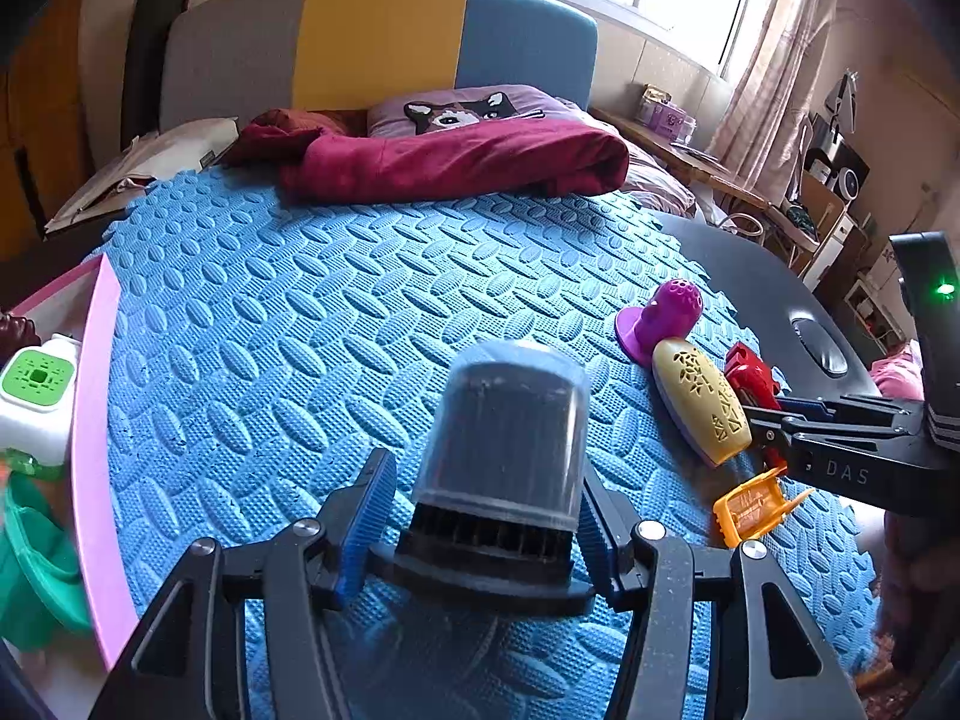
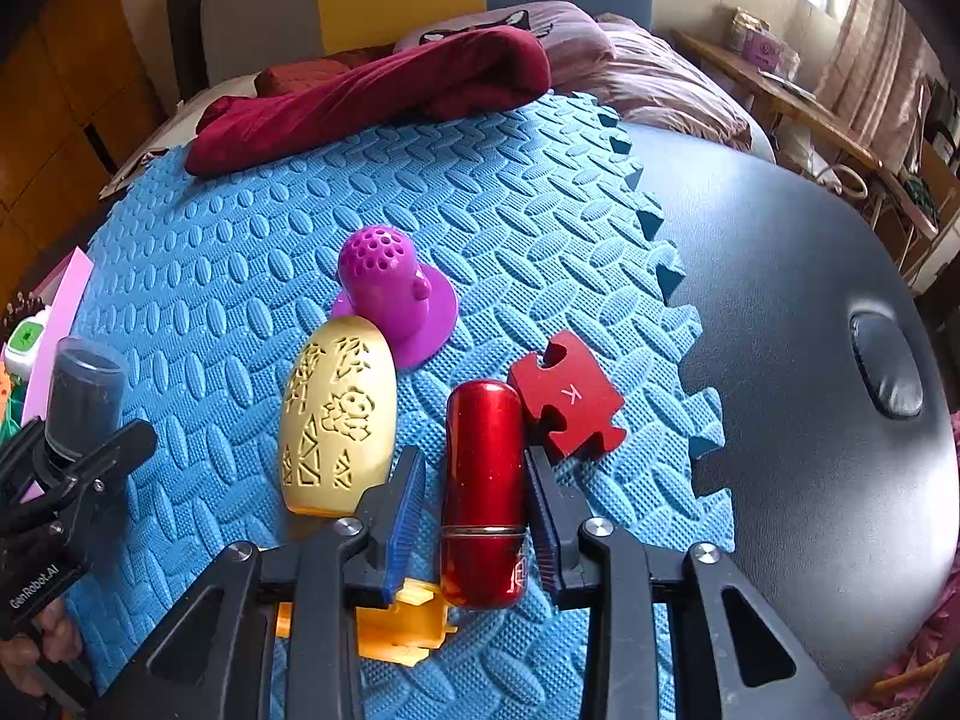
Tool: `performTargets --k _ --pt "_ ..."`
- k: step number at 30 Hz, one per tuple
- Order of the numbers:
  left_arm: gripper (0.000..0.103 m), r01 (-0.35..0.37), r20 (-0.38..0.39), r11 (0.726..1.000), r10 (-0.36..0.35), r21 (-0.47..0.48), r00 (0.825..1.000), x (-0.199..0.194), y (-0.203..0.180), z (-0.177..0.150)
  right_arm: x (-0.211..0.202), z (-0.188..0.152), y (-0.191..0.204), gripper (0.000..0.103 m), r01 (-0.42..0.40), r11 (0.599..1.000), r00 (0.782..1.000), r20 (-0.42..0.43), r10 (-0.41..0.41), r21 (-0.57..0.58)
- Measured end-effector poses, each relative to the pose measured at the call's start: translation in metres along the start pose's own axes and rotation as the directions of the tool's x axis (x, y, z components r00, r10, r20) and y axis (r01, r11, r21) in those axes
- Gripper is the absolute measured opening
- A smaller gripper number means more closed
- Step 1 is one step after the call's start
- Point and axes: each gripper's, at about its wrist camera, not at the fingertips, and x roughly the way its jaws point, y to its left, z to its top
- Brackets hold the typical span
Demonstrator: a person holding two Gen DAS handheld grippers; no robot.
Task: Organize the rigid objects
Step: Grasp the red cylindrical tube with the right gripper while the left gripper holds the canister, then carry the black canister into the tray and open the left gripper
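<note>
Left gripper (image 1: 474, 540) clamped on a dark capped cylinder (image 1: 501, 432), held upright above the blue mat (image 1: 300, 300), base between the pads; pointed down and forward, near the pink-rimmed bin (image 1: 96, 420) at the left edge, probably the sorting destination. Right gripper (image 2: 474, 516) closed around a red tube (image 2: 483, 492), pads (image 2: 408, 516) flanking its lower half, tube lengthwise along the fingers; whether already lifted off the mat unclear. Angled steeply downward over the cluster. Beside the tube: yellow oval (image 2: 339, 426) to the left, red puzzle piece (image 2: 567, 399) to the right, purple perforated piece (image 2: 393, 294) beyond, orange clip (image 2: 402, 624) beneath the fingers. Remaining items grouped near the mat's right edge, well apart from the bin. Hand (image 2: 36, 648) on the left gripper's handle visible at lower left in the right view.
</note>
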Motion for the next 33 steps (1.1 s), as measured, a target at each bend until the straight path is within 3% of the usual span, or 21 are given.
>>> performTargets --k 3,15,19,23,33 --pt "0.057 0.017 0.024 1.000 -0.017 -0.006 1.000 -0.012 0.001 0.001 -0.001 0.000 0.005 0.025 0.003 1.000 1.000 0.012 -0.003 -0.027" --pt "0.058 0.081 0.109 0.996 -0.078 -0.026 0.991 -0.077 0.004 0.008 -0.001 -0.001 0.002 0.025 0.008 0.999 1.000 0.019 -0.007 -0.037" --pt "0.058 0.050 0.129 0.998 -0.044 -0.040 0.991 -0.095 0.011 0.005 -0.003 -0.002 0.006 0.025 0.021 0.998 0.999 0.025 -0.020 -0.054" --pt "0.058 -0.048 0.148 0.997 0.057 -0.061 0.987 -0.112 0.025 0.002 -0.003 -0.003 0.008 0.025 0.033 0.997 0.999 0.032 -0.031 -0.070" --pt "0.058 -0.154 0.143 0.978 0.174 -0.139 0.974 -0.134 0.067 -0.012 -0.005 -0.004 0.010 0.025 0.048 0.995 0.998 0.041 -0.045 -0.090"
